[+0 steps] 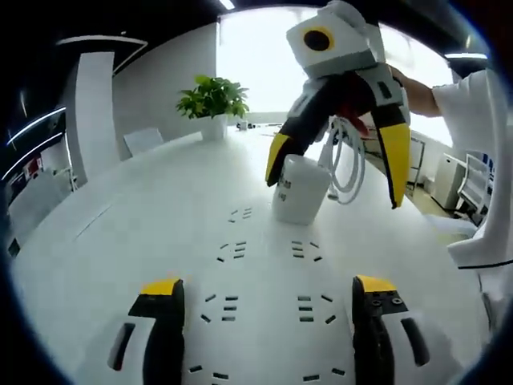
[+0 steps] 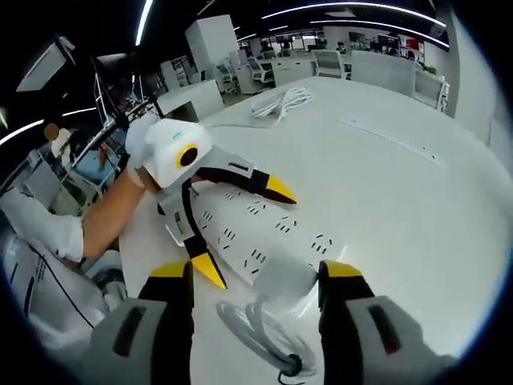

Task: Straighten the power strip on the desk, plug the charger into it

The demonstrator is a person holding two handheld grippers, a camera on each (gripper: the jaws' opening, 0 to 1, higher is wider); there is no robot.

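In the left gripper view the left tongs (image 1: 268,309) stand spread apart, grasping nothing, their yellow-tipped jaws on either side of the power strip (image 1: 264,309), whose long axis runs straight away from the camera along the white desk (image 1: 120,233). Rows of socket slots march up the strip toward the charger (image 1: 300,188), a white block standing upright on the strip's far part; dark print shows on its side but is too small to read. The right tongs (image 1: 337,172) straddle the charger with jaws wide, one tip touching its left edge, and a loop of white cable (image 1: 346,164) hangs just behind. Beyond, a potted plant (image 1: 212,100) stands at the far end of the desk by a bright window. In the right gripper view the right tongs (image 2: 256,285) are released around the charger (image 2: 280,281), its cable (image 2: 260,341) coiling below, and the strip (image 2: 256,224) lies slantwise, running up-left under the left tongs (image 2: 244,233). A bundle of white cord (image 2: 280,100) lies farther off.
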